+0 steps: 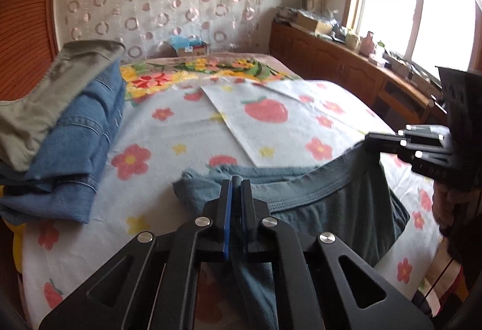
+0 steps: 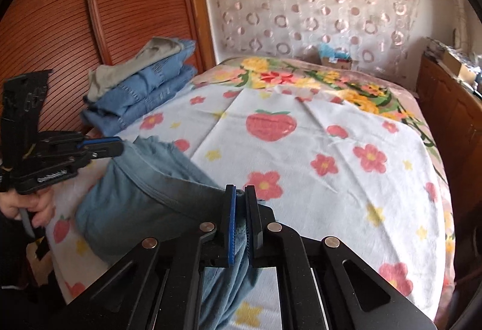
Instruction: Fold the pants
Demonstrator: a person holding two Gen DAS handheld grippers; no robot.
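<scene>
Both tools clamped on the grey-blue pants' waistband: left tool (image 1: 236,180), right tool (image 2: 240,190), pants (image 1: 346,203) over bed (image 1: 186,125).

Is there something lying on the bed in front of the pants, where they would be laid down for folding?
Nothing visible does. Both grippers, left and right, are shut on the pants. The blanket ahead is bare; the clothes pile sits off to the left.
</scene>
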